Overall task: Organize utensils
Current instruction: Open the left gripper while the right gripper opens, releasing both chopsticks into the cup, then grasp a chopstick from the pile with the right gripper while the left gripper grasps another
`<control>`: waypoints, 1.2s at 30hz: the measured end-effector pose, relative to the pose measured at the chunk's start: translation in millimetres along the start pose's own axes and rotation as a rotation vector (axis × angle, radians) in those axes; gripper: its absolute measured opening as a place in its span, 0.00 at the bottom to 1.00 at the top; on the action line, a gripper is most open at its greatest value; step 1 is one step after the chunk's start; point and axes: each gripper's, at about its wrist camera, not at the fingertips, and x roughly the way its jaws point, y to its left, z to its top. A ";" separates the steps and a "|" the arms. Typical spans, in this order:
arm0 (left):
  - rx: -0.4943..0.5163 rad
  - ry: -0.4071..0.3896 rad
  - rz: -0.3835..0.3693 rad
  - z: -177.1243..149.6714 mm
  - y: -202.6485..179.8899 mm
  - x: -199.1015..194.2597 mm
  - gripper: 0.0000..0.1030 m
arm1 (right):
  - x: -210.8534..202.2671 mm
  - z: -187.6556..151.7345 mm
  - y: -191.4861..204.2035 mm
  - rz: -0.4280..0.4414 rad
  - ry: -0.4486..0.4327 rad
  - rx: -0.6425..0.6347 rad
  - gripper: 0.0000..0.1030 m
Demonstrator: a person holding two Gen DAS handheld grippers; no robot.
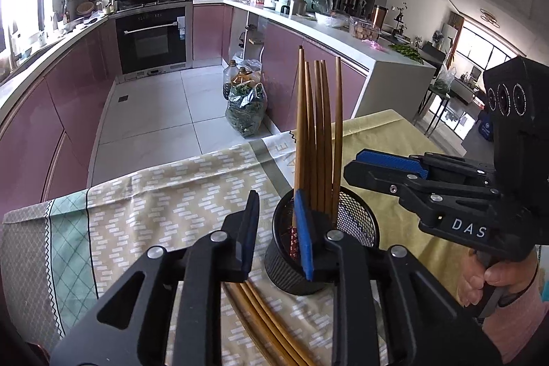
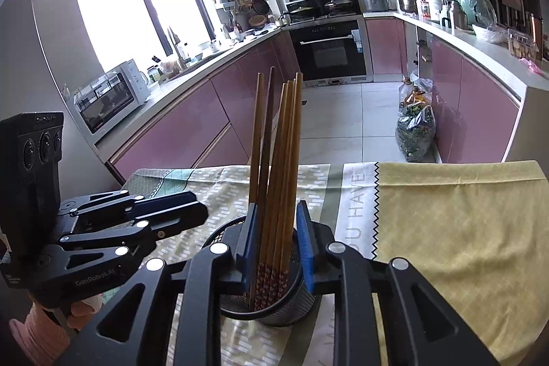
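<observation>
A black mesh cup stands on the table and holds several brown chopsticks upright. It also shows in the right wrist view, with the chopsticks leaning inside it. My left gripper is open and empty, just left of the cup, above loose chopsticks lying on the cloth. My right gripper is open, its jaws standing either side of the upright chopsticks above the cup, not squeezing them. The right gripper also shows in the left wrist view, to the right of the cup.
A patterned cloth and a yellow cloth cover the table. Beyond the table's far edge lie the tiled kitchen floor, a bag of greens and pink cabinets. The left gripper appears at the left in the right wrist view.
</observation>
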 end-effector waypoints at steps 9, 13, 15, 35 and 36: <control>-0.001 -0.116 0.047 -34.1 5.0 -54.8 0.35 | -36.1 -20.6 28.2 0.089 -0.043 -0.084 0.29; 0.002 -0.109 0.072 -55.6 8.5 -64.1 0.38 | -42.4 -41.9 48.3 0.139 -0.014 -0.143 0.31; -0.001 -0.083 0.074 -68.9 10.5 -62.5 0.38 | -40.1 -53.7 54.6 0.141 0.009 -0.158 0.31; -0.057 0.160 0.065 -151.1 15.2 -12.1 0.39 | 20.3 -133.0 68.2 0.106 0.245 -0.114 0.31; -0.054 0.164 0.062 -150.3 13.8 -11.4 0.39 | 20.6 -134.4 69.2 0.103 0.247 -0.116 0.31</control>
